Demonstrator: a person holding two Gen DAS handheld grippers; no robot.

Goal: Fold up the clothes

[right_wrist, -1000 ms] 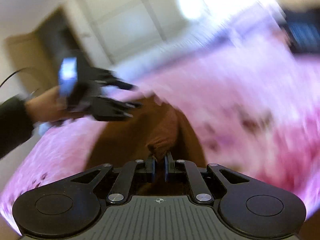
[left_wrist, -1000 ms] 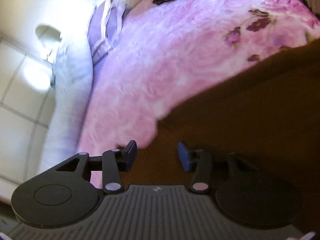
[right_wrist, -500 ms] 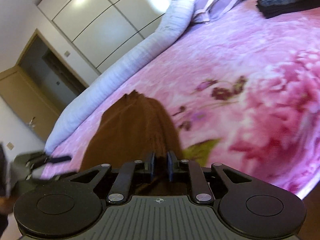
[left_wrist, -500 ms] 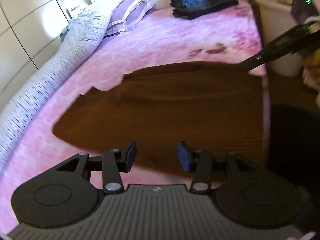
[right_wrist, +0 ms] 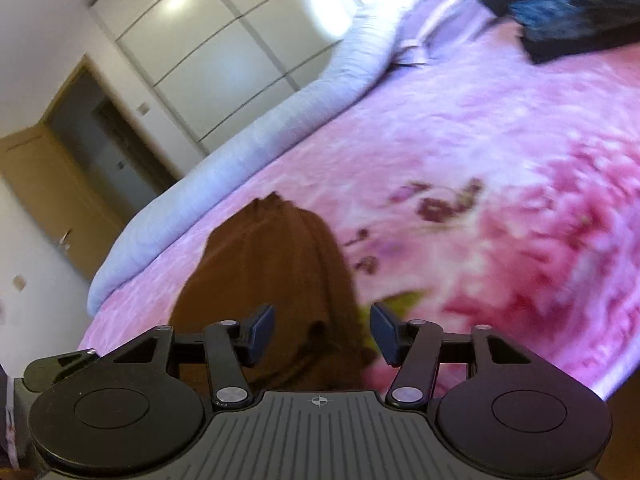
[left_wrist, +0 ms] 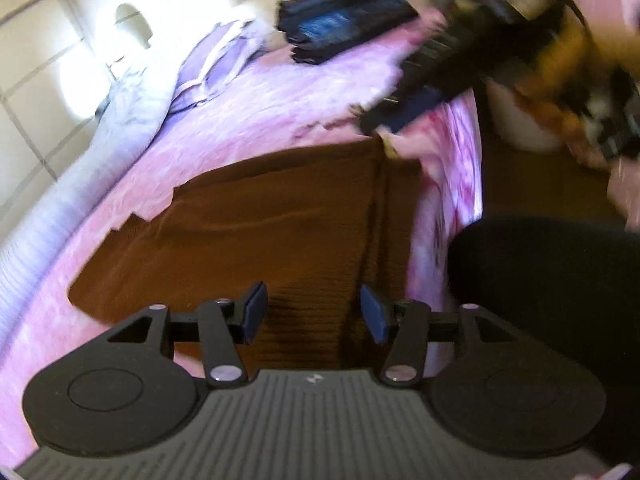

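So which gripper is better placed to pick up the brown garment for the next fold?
Probably left: the left gripper hovers open over the brown garment; the right gripper, also open, sits at its bunched end.

Warm indoor light, cupboard glare, motion blur

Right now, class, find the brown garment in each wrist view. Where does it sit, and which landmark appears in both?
Left wrist view: the brown garment lies spread across the picture's centre, on the pink blanket.
Right wrist view: the brown garment sits lower centre, bunched, reaching between the open fingers.
Shared landmark: the dark folded clothes stack, upper centre left view, top right right view.
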